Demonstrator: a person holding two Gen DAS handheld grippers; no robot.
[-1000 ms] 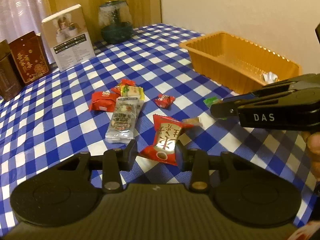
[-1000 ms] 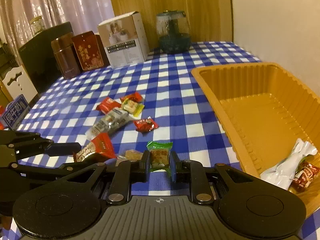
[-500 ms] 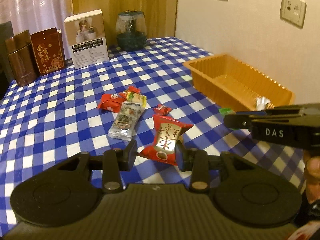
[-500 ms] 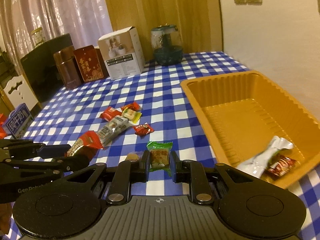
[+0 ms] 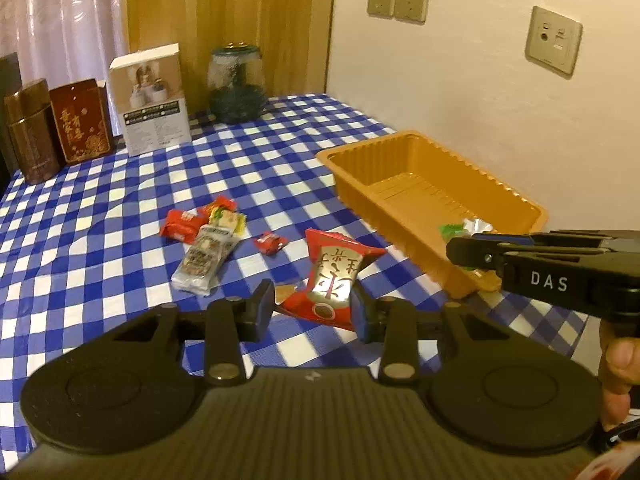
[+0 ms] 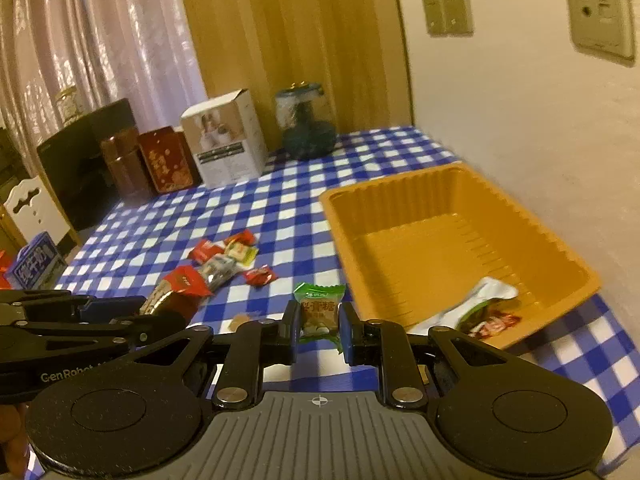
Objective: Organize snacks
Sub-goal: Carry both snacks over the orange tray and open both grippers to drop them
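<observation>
My left gripper [image 5: 314,312] is shut on a red snack packet [image 5: 334,278] with gold lettering, held above the checked table. In the right wrist view my right gripper [image 6: 319,326] is shut on a small green-wrapped candy [image 6: 318,312], lifted just left of the orange tray [image 6: 460,216]. The same tray [image 5: 404,208] shows at the right of the left wrist view, with the right gripper [image 5: 460,250] at its near corner. A white packet [image 6: 472,300] and a red packet [image 6: 494,324] lie in the tray's near end. Several loose snacks [image 5: 204,236] lie mid-table.
A white box [image 5: 154,98], a glass jar [image 5: 237,84], a red box [image 5: 82,120] and a brown tin [image 5: 32,132] stand along the table's far edge. The wall with sockets [image 5: 398,0] runs behind the tray. A small tan candy [image 6: 238,322] lies near my fingers.
Both grippers have risen with their snacks still held. The table and tray look farther below, and more of the wall shows.
</observation>
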